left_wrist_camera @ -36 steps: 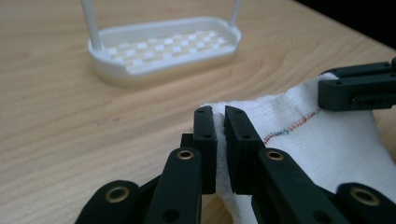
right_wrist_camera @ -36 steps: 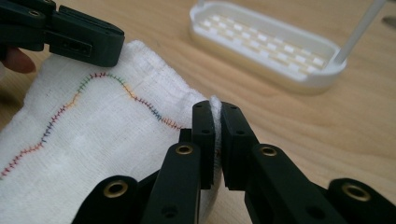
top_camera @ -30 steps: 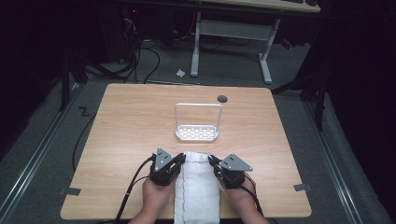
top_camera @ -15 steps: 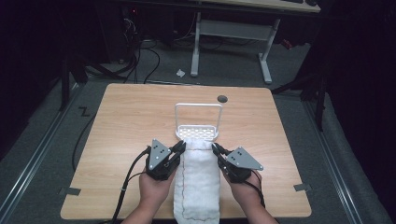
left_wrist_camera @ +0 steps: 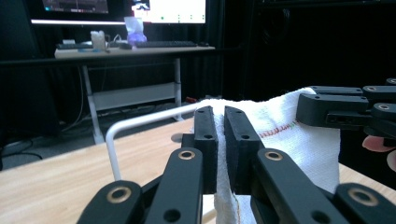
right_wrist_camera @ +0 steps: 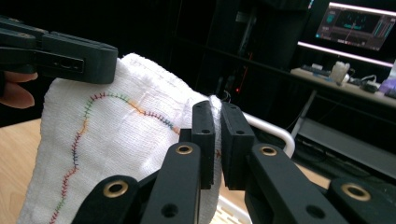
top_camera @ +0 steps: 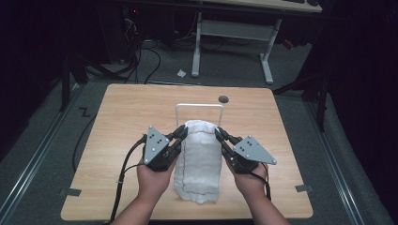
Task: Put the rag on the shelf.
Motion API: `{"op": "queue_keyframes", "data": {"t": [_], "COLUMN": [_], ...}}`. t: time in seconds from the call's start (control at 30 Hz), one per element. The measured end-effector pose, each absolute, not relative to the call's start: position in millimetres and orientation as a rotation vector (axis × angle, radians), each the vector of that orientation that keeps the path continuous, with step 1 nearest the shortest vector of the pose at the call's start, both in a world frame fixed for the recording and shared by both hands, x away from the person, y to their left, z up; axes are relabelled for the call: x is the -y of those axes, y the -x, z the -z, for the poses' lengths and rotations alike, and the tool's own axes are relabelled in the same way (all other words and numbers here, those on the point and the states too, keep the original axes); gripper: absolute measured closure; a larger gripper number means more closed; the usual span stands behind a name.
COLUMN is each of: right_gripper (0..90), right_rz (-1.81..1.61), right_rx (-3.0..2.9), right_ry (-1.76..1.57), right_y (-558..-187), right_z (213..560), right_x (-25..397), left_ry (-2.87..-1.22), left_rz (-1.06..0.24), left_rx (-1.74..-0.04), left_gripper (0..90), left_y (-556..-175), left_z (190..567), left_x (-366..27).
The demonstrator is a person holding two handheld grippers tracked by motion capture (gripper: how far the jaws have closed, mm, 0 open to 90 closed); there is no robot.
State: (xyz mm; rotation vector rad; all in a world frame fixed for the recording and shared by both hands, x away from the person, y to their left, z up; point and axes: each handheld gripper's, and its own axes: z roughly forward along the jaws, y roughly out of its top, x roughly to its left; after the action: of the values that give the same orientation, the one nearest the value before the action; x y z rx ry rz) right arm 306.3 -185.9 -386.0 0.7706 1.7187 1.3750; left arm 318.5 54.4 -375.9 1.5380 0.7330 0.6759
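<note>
Overhead, both tongs grip a white cloth (top_camera: 198,161) at its far corners, one on each side. Left tongs (top_camera: 181,133) pinched onto the far left corner; right tongs (top_camera: 218,133) pinched onto the far right corner. In the left gripper view the left tongs' jaws stand nearly together with cloth (left_wrist_camera: 299,135) squeezed between them; same in the right gripper view, where the fold (right_wrist_camera: 116,140) carries a multicoloured stitched seam.

Cloth stretched between the two grips, lifted at the far end, its near end draping down to the desk (top_camera: 117,122) close to the near edge, between the person's two hands.

White wire rack (top_camera: 199,107) stands just beyond the raised cloth edge, its top bar directly behind it. Small dark round thing (top_camera: 223,99) farther back, near the far edge.

Open desk surface left and right of the hands, out to both side edges. Far left and far right corners bare wood.
</note>
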Motion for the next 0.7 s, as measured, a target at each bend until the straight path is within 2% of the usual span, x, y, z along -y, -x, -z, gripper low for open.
{"op": "queue_keyframes", "data": {"t": [0.2,0.7], "right_gripper": [85.9,85.8], "right_rz": [-1.404,-1.441], "right_rx": [-1.685,-1.649], "right_ry": [-0.754,-0.755], "right_y": [-309,-329], "right_z": [372,347], "right_x": [187,191], "left_ry": [-1.509,-1.496], "left_rz": [-0.725,-0.721], "left_rx": [-0.700,-0.671], "left_gripper": [84.5,84.5], "left_y": [-321,-348], "left_z": [361,340], "left_x": [-57,-58]}}
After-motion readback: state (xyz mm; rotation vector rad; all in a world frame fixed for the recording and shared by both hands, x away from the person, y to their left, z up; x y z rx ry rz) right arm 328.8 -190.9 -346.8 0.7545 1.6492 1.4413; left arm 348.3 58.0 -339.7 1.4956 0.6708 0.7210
